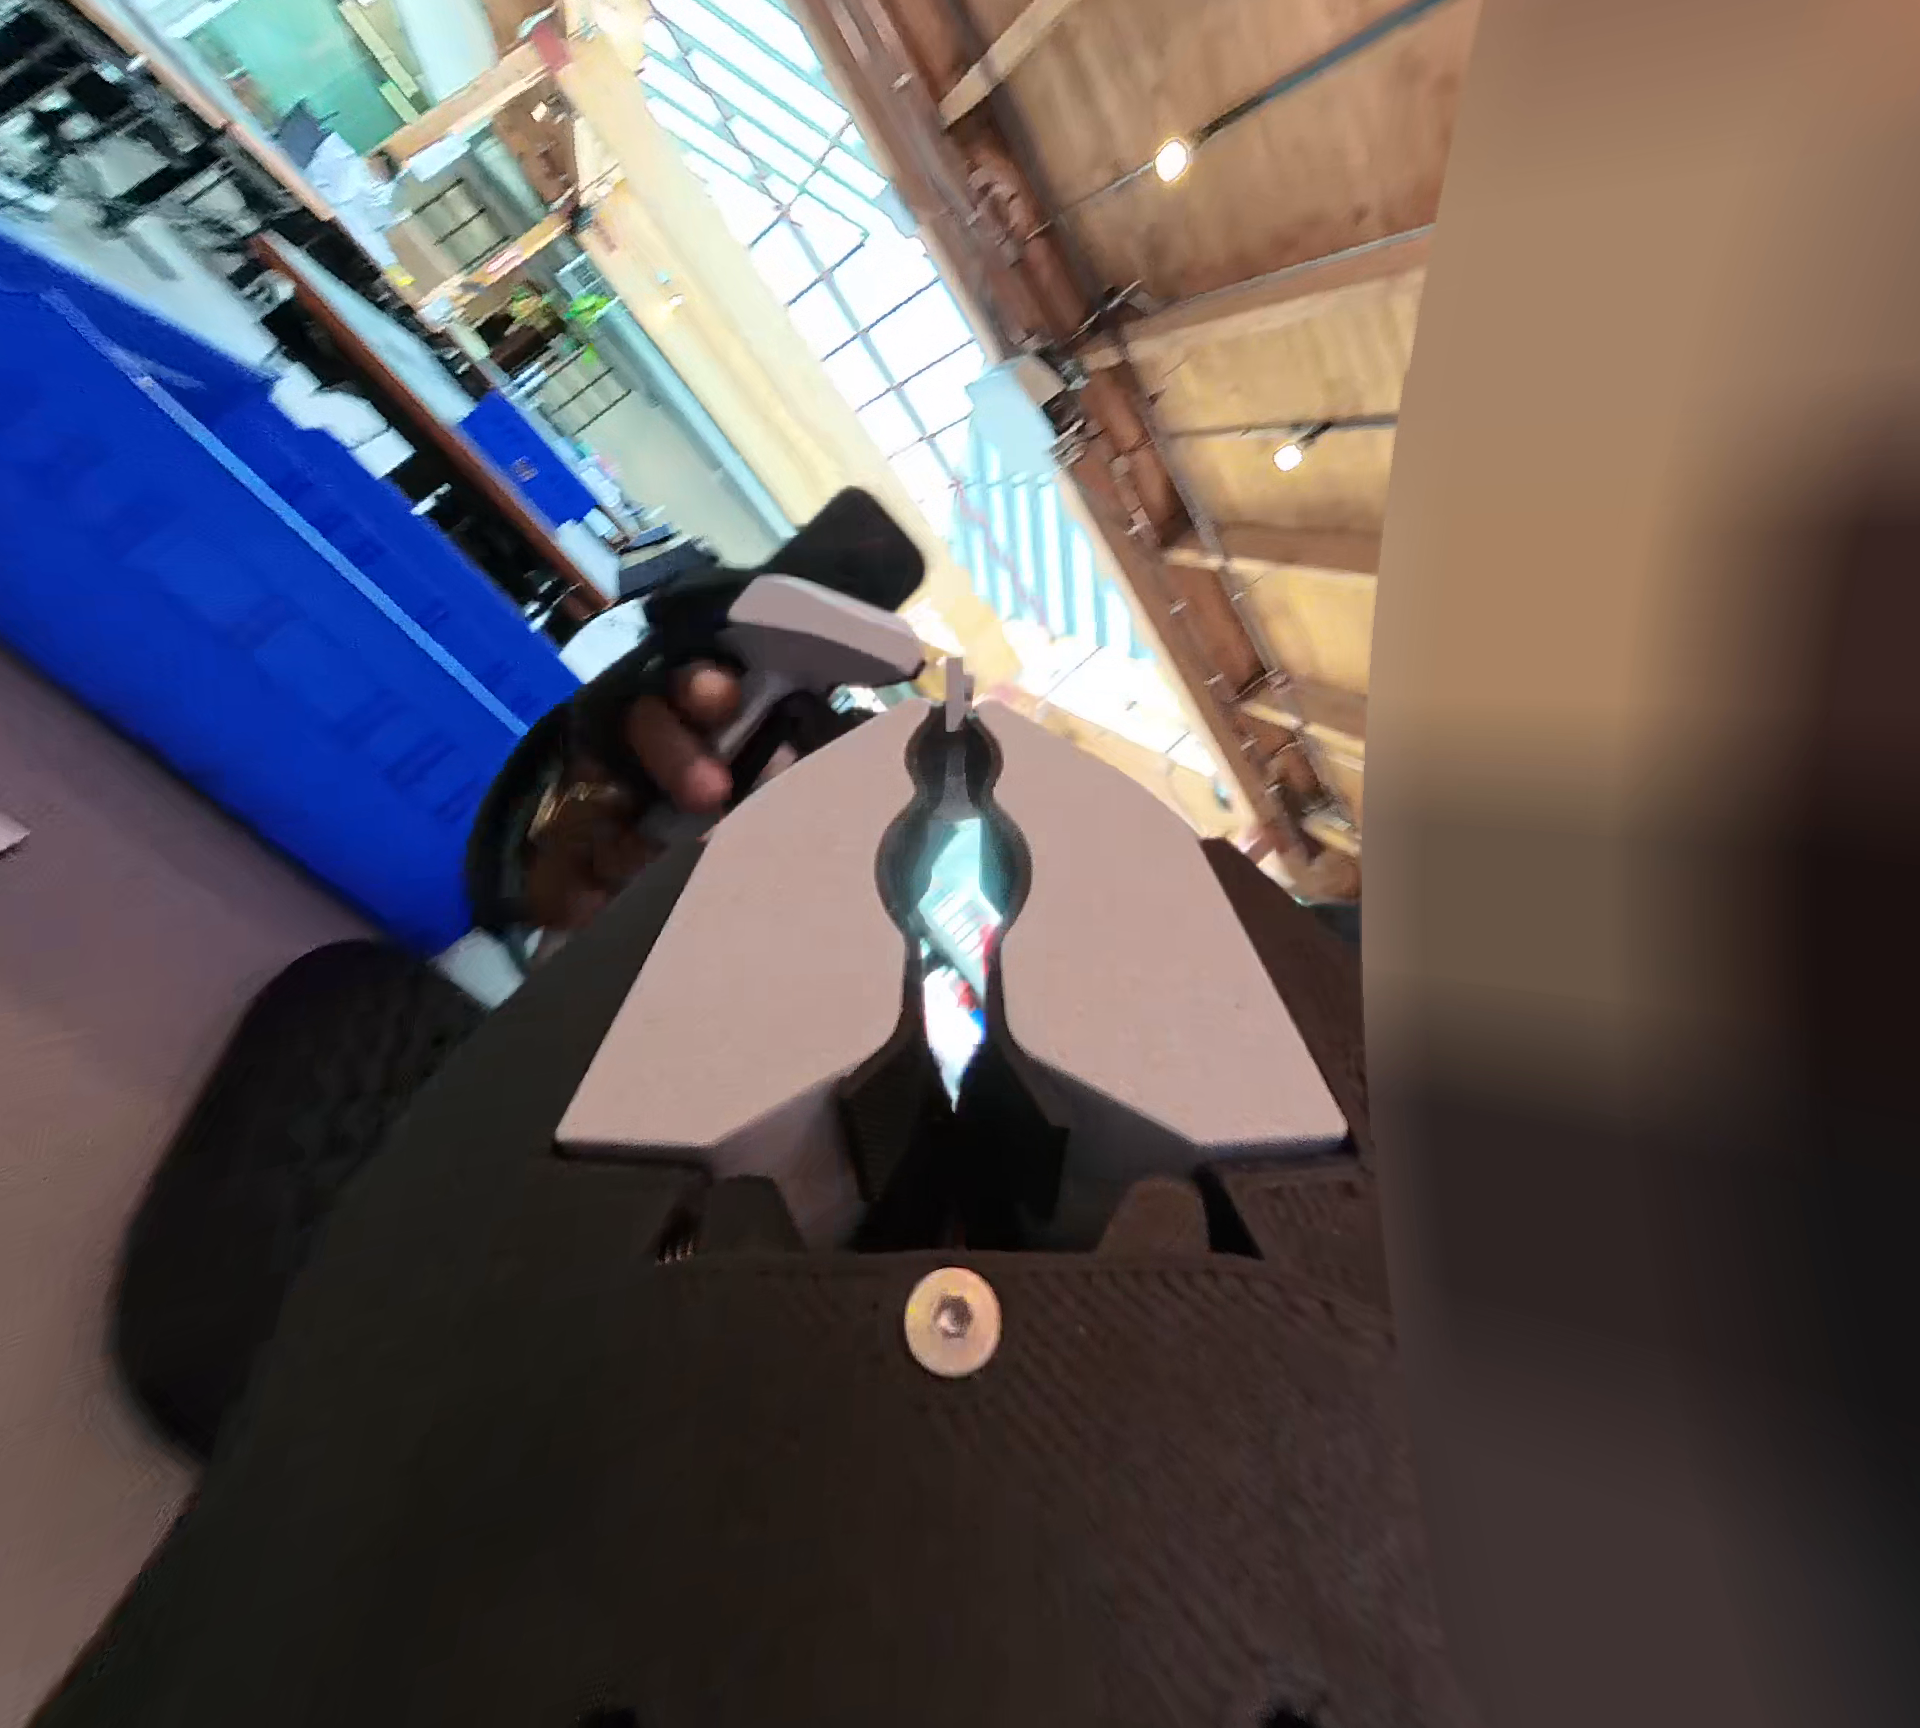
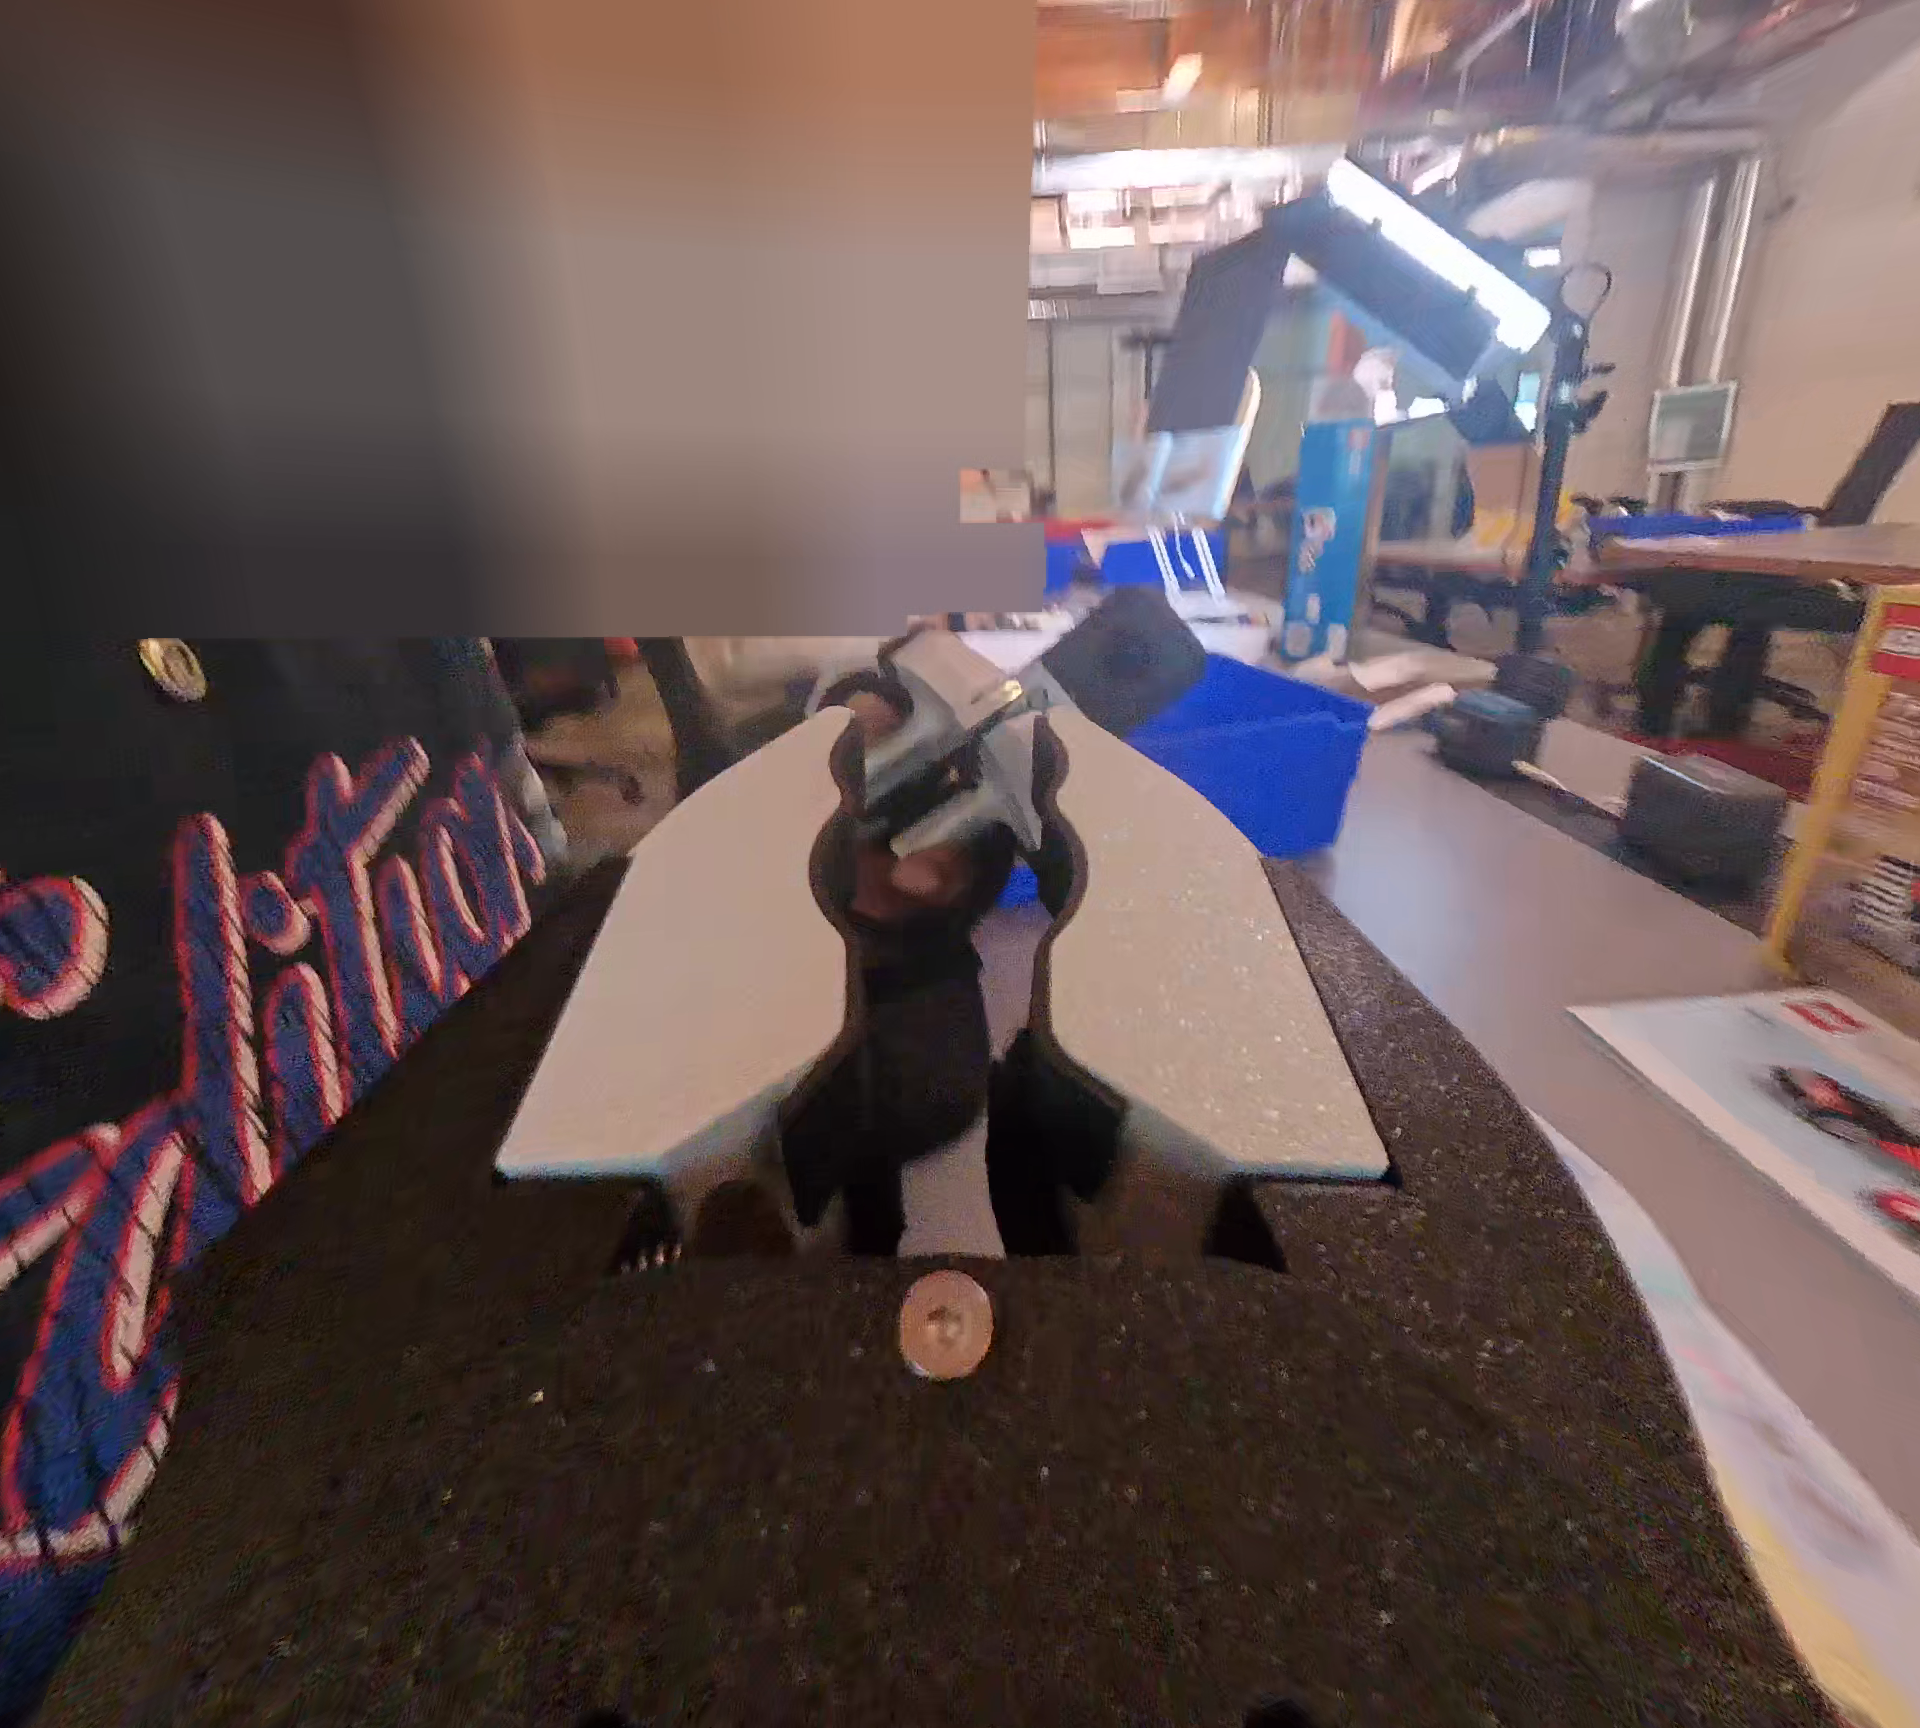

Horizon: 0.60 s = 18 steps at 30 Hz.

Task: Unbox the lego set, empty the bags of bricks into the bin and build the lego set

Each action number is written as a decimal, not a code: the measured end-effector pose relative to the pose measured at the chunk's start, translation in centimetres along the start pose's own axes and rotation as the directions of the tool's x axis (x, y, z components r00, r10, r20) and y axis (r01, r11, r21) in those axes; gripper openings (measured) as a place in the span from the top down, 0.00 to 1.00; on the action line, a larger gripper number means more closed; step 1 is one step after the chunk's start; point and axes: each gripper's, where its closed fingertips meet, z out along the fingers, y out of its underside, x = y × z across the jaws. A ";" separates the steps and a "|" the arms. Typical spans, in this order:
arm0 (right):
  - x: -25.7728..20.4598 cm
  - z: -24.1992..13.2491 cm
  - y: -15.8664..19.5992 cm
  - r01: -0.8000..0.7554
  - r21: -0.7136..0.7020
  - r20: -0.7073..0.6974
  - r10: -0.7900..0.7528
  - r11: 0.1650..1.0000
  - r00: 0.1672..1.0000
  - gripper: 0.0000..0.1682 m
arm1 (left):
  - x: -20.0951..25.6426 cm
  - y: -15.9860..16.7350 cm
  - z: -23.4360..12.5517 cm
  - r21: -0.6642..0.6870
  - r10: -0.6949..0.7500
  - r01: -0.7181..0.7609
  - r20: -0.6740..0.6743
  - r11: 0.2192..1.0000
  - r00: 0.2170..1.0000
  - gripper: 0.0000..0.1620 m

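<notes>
My left gripper (image 1: 954, 728) is shut on a small light grey lego piece (image 1: 956, 686) that sticks out past its tips. It is raised and points toward the ceiling. My right gripper (image 2: 940, 722) is open, its jaws a little apart. In the left wrist view it (image 1: 904, 655) comes in from the left in a person's hand, its tip almost touching the grey piece. In the right wrist view the left gripper (image 2: 966, 774) shows through the gap between my fingers. The blue bin (image 2: 1247, 764) stands on the table behind; it also shows in the left wrist view (image 1: 208, 556).
The grey table (image 2: 1507, 899) carries an instruction booklet (image 2: 1766, 1107) at the right, the yellow-edged lego box (image 2: 1860, 795) behind it, and dark blocks (image 2: 1704, 816). A person's dark shirt (image 2: 208, 1003) fills the left. A light stand (image 2: 1558, 452) stands farther back.
</notes>
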 end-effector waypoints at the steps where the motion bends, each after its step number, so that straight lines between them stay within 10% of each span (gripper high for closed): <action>1: 0.1 -0.1 0.9 0.088 -0.122 -0.014 -0.091 0.989 0.996 0.80 | -0.3 0.3 -0.3 -0.034 0.001 -0.001 0.024 0.999 1.000 0.98; 11: -1.0 -0.3 4.5 0.542 -0.515 0.342 -0.421 0.664 0.840 0.90 | -1.7 3.6 -1.4 -0.252 -0.069 0.089 0.090 0.964 0.994 0.98; 18: 0.3 0.0 4.4 0.533 -0.510 0.254 -0.474 0.675 0.843 0.90 | -2.1 2.4 -1.7 -0.200 0.020 0.000 0.094 0.980 0.995 0.98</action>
